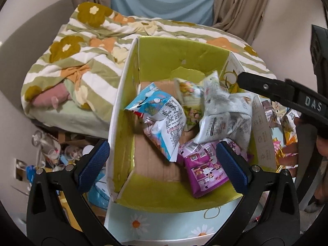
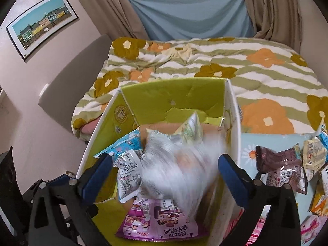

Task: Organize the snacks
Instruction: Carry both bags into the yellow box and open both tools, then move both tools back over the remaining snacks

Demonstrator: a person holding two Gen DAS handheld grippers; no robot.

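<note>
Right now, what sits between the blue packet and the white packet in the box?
A green-yellow packet stands between the blue packet and the white packet, seen in the left wrist view.

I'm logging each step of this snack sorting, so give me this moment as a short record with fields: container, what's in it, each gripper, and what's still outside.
container: open cardboard box, green inside, standing by the bed
contents: blue packet, purple packet, green-yellow packet
in motion: white packet, blurred, dropping into the box
right gripper: open, jaws wide, nothing pressed between the pads
left gripper: open, straddling the box's left wall, holding nothing
outside: brown packets and other snacks on the daisy-print surface right of the box
</note>
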